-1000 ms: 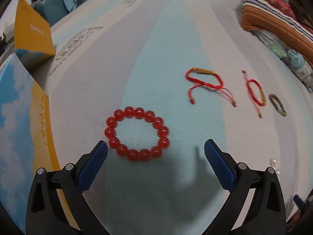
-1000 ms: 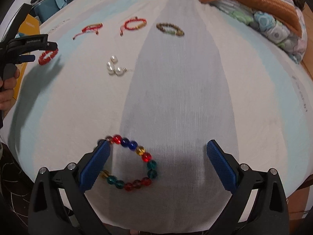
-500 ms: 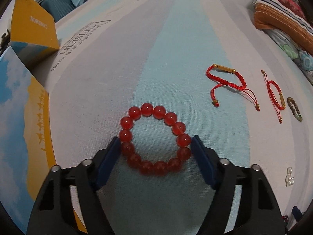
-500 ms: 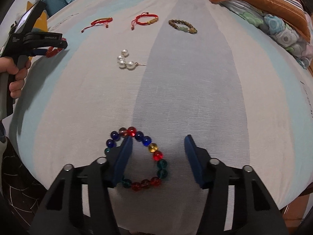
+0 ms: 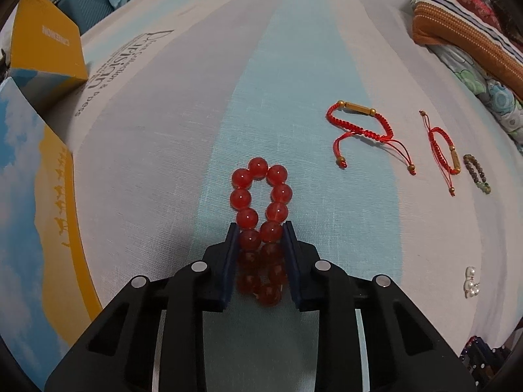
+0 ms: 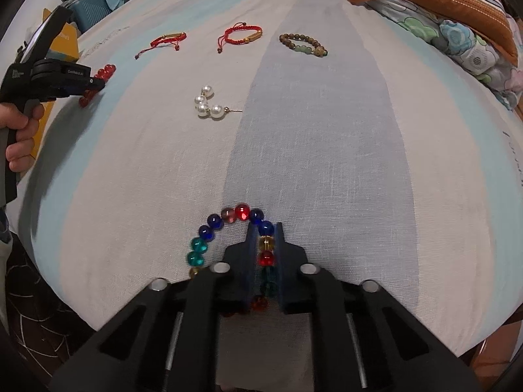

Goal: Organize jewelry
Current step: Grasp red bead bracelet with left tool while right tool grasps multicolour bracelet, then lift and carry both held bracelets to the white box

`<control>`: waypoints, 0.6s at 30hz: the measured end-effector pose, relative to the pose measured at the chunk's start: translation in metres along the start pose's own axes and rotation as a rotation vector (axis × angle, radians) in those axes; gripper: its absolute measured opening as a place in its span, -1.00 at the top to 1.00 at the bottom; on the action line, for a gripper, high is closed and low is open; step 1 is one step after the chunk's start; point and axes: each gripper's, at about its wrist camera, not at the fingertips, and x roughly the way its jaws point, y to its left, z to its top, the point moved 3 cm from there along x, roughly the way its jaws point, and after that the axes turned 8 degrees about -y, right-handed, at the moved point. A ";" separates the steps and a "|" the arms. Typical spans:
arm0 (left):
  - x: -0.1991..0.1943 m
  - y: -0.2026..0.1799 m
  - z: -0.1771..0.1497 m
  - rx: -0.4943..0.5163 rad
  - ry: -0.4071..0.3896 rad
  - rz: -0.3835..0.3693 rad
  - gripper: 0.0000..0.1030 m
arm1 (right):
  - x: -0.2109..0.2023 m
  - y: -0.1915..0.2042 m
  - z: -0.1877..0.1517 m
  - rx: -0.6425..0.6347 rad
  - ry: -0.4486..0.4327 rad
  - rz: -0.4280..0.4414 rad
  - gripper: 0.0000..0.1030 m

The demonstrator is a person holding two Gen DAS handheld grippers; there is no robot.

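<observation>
A red bead bracelet (image 5: 258, 166) lies on the striped bedsheet (image 5: 294, 65), squeezed into a narrow oval. My left gripper (image 5: 260, 228) has its blue pads pressed on the bracelet's near half, and its jaws are closing. In the right wrist view that gripper (image 6: 94, 83) shows at far left, with red beads (image 6: 106, 70) poking out. My right gripper (image 6: 265, 228) is shut on the right side of a multicoloured bead bracelet (image 6: 242, 211) near the bed's front edge.
Two red cord bracelets (image 5: 359, 121) (image 5: 441, 150), a brown bead bracelet (image 5: 477, 173) and pearl earrings (image 6: 206, 104) lie spread on the sheet. A blue and yellow box (image 5: 32, 196) stands at the left, a second box (image 5: 42, 49) behind it. Folded bedding (image 5: 464, 32) is piled at the back right.
Both grippers went from wide open to closed on their bracelets. The red bracelet was pinched from a round ring into an oval. The right jaws closed over one side of the multicoloured ring.
</observation>
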 end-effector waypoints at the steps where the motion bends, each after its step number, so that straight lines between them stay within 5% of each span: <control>1: -0.001 0.000 0.000 -0.002 -0.001 -0.002 0.50 | -0.001 0.000 0.000 0.002 -0.003 0.001 0.82; 4: -0.007 -0.001 0.000 -0.004 -0.009 -0.018 0.52 | -0.004 0.000 0.001 0.007 -0.024 0.004 0.83; 5: -0.009 -0.001 0.000 -0.003 -0.014 -0.025 0.75 | -0.006 -0.001 0.002 0.011 -0.034 0.007 0.83; 18: -0.025 -0.005 0.001 0.006 -0.035 -0.061 0.75 | -0.027 -0.005 0.013 0.050 -0.143 0.032 0.83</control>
